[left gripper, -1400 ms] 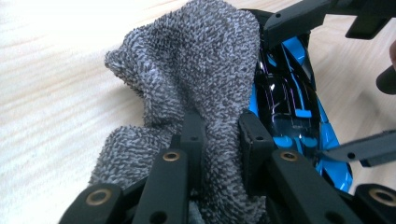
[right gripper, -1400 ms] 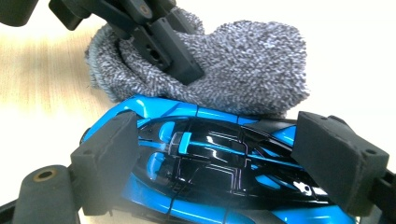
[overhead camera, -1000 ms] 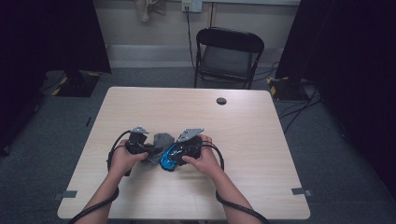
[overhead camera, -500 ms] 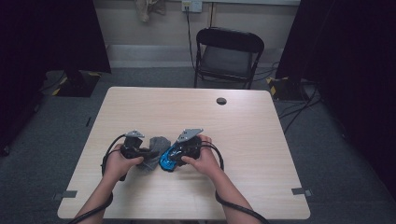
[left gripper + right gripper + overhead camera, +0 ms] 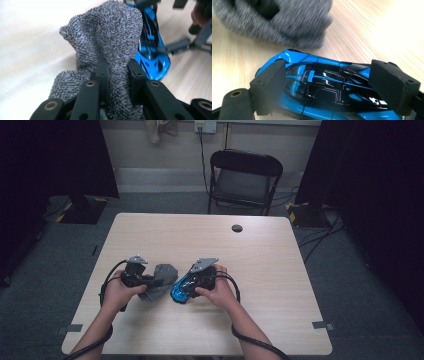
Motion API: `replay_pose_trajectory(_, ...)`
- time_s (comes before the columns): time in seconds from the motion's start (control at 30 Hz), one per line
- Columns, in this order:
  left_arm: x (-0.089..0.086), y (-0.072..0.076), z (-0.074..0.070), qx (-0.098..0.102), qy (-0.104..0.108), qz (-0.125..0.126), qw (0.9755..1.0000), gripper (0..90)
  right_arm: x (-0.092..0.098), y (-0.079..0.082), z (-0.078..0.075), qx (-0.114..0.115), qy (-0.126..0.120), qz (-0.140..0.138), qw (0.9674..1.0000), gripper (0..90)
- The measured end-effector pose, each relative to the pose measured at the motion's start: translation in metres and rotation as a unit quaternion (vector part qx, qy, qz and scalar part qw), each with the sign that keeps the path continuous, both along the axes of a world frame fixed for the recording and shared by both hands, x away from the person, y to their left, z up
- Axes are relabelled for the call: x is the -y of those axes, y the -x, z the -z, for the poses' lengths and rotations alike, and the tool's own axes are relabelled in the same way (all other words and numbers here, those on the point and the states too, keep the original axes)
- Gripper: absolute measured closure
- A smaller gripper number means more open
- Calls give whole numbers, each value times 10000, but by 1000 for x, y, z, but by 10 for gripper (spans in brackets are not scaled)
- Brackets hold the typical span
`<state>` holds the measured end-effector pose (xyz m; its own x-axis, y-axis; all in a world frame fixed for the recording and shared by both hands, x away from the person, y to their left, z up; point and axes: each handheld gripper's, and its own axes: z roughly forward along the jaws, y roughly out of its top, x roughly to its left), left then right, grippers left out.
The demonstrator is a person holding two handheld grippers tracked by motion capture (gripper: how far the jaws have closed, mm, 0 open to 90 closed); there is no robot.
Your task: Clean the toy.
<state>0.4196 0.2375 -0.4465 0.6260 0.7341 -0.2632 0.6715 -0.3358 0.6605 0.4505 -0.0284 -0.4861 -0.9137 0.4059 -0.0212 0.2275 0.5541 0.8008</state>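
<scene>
Desk (image 5: pixel 260 250): a rectangular top of pale wood-grain laminate with rounded corners; a small round dark hole (image 5: pixel 237 228) sits near its far edge. Behind the far edge stands a black folding chair (image 5: pixel 243 180) with a padded seat.

Cloth (image 5: pixel 161 285): a grey terry rag, nubbly and looped in texture, bunched into soft folds. It lies toward the near left part of the desk, just beside the toy car. In the left gripper view it rises as a crumpled peak (image 5: pixel 107 40) above the jaws.

Toy car (image 5: pixel 183 288): a glossy blue and black model of hard plastic, low and streamlined, with angular panels. It rests on the desk near the middle of the near half, its one end close to the cloth.

Left gripper (image 5: pixel 150 281): black and angular, held in the left hand (image 5: pixel 117 292); its jaws are pinched together on a fold of the cloth.

Right gripper (image 5: pixel 335 86): its two blocky foam-faced pads stand wide, clamped on the two ends of the toy car.
</scene>
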Motion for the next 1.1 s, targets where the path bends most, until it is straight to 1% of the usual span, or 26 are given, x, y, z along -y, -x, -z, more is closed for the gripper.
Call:
replay_pose_trajectory(0.03,1,-4,-3,41,39,-59,10000,740,0,0,0,0,8,-1,10000,144)
replay_pose_trajectory(0.07,1,-7,-5,70,57,-67,9999,740,0,0,0,-4,5,-2,10000,144)
replay_pose_trajectory(0.13,3,-15,-7,10,124,-96,9999,740,0,0,0,3,-3,-1,10000,144)
replay_pose_trajectory(0.17,6,-21,-7,38,135,-106,9998,740,0,0,0,6,-9,-4,10000,144)
replay_pose_trajectory(0.23,11,-29,-7,79,101,-107,9999,740,0,0,0,10,-10,-6,10000,144)
replay_pose_trajectory(0.37,23,-46,-7,181,119,-131,9997,741,0,0,0,7,-13,-13,10000,144)
replay_pose_trajectory(0.4,26,-50,-6,170,84,-130,9997,743,0,0,0,5,-10,-11,10000,144)
replay_pose_trajectory(0.43,29,-53,-6,200,53,-175,9996,743,0,0,0,7,-12,-8,10000,144)
replay_pose_trajectory(0.5,35,-60,-5,242,25,-165,9996,743,1,0,1,16,-30,-19,10000,144)
replay_pose_trajectory(0.53,37,-62,-4,275,24,-201,9994,743,1,0,1,15,-28,-24,10000,144)
replay_pose_trajectory(0.63,46,-71,2,245,40,-224,9994,743,1,-1,0,7,-19,-37,10000,144)
replay_pose_trajectory(0.77,55,-80,12,201,100,-288,9993,743,1,-1,0,7,-15,-43,10000,144)
replay_pose_trajectory(0.8,57,-81,13,220,98,-308,9992,742,1,-1,1,13,-22,-45,10000,144)
replay_pose_trajectory(0.83,59,-83,17,259,108,-375,9989,741,1,-1,1,16,-23,-45,10000,144)
replay_pose_trajectory(0.87,60,-85,20,220,144,-420,9988,741,1,-1,1,16,-24,-45,10000,144)
replay_pose_trajectory(0.9,61,-86,23,225,154,-443,9986,741,1,-1,1,17,-23,-42,10000,144)
replay_pose_trajectory(1.07,72,-88,32,244,55,-319,9992,732,1,-1,0,8,-21,-42,10000,144)
replay_pose_trajectory(1.1,74,-88,33,237,95,-329,9991,731,1,-1,1,10,-26,-43,10000,144)
